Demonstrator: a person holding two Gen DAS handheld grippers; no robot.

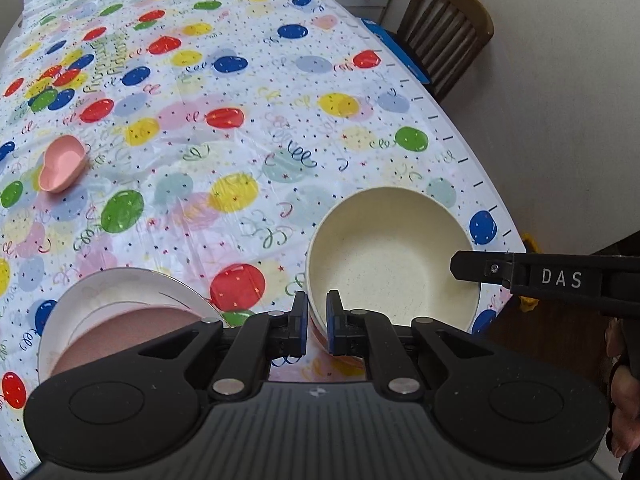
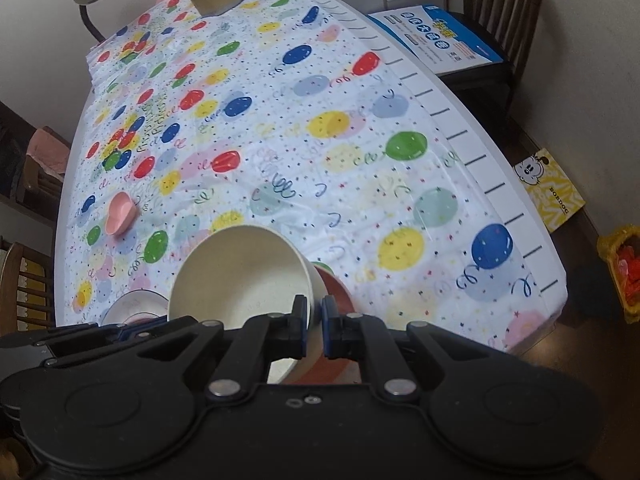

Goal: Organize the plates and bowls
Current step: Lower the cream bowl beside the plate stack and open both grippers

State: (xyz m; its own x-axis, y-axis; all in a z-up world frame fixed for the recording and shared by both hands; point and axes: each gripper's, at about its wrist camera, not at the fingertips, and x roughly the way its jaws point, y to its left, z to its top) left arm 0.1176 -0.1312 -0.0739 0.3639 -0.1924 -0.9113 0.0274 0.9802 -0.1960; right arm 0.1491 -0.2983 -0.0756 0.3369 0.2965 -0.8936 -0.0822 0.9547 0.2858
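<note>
Cream bowl (image 1: pixel 384 256) near rim hidden behind left gripper (image 1: pixel 317 326); white plate (image 1: pixel 120 300) beside it half covered likewise.

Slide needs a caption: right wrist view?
Both grippers pinch a cream speckled bowl's rim above the balloon-print tablecloth.

Soft, even indoor light fills both views, with faint sheen on the glossy tablecloth (image 1: pixel 248 128). Shadows are weak. Fisheye distortion bows the table edges, corners vignette dark, and distant areas look slightly soft.

Cream bowl (image 1: pixel 384 256) – pink heart bowl (image 1: pixel 62 164) – balloon-print tablecloth (image 1: pixel 240 100).
</note>
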